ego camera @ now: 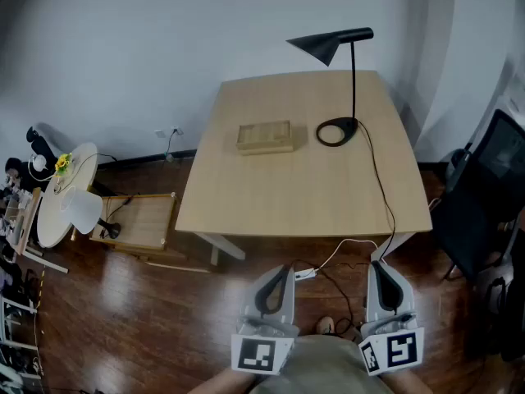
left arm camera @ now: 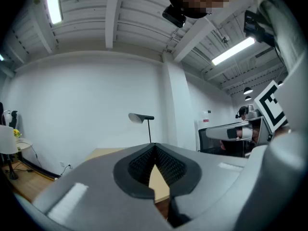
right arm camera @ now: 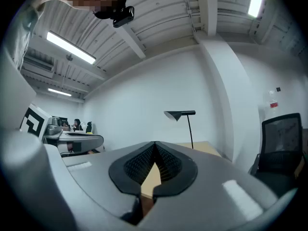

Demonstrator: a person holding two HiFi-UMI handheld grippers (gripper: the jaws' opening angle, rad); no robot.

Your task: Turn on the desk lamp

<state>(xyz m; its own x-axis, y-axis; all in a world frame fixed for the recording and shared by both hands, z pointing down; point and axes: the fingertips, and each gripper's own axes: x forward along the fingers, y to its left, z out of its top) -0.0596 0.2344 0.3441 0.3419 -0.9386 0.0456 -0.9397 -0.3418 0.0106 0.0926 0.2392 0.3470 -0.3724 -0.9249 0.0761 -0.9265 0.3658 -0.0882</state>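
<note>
The black desk lamp [ego camera: 353,72] stands at the far right of the light wooden table [ego camera: 279,195], with its cone shade [ego camera: 324,46] pointing left and its ring base [ego camera: 337,131] flat on the top. It looks unlit. Both grippers are held low in front of the table's near edge, well short of the lamp. My left gripper [ego camera: 283,272] and my right gripper [ego camera: 379,269] are shut with nothing between the pads. The lamp [left arm camera: 141,118] shows far beyond the left gripper [left arm camera: 154,147]. The lamp [right arm camera: 180,114] also stands beyond the right gripper [right arm camera: 155,144].
A flat wooden box [ego camera: 264,136] lies left of the lamp base. The lamp's black cable [ego camera: 379,183] runs over the table's near edge to a plug [ego camera: 305,274] on the wooden floor. A round white side table [ego camera: 51,212] and low wooden stool [ego camera: 139,220] stand left; a black chair [ego camera: 484,195] stands right.
</note>
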